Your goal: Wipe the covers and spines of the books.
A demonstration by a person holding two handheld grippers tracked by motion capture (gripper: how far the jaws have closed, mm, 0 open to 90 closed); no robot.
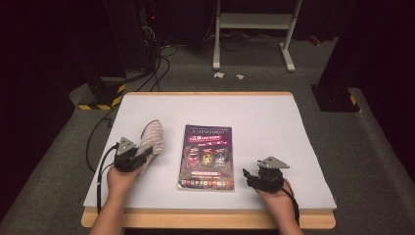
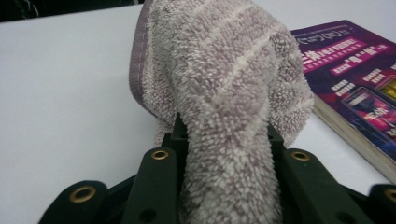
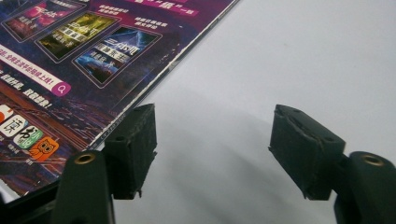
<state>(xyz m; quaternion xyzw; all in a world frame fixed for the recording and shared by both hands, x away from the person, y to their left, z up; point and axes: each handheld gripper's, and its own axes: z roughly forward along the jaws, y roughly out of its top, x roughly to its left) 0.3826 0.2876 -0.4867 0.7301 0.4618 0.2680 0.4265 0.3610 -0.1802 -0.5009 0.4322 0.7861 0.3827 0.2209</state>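
The left gripper (image 1: pixel 142 155) grips the towel (image 1: pixel 152 137) in closed jaws, just left of the book (image 1: pixel 206 156); the right gripper (image 1: pixel 250 175) jaws are open, empty.

We cannot see the left tool's (image 2: pixel 224 154) pads, buried under the towel (image 2: pixel 219 93); the book (image 3: pixel 79 60) runs past the picture's edge (its small print stays unreadable).

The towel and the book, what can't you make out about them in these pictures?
- Towel: the left gripper view cuts off its lower end, and the pile covers the left gripper pads.
- Book: cover print is too small in the high view; the right gripper view crops the cover beside the open right gripper.
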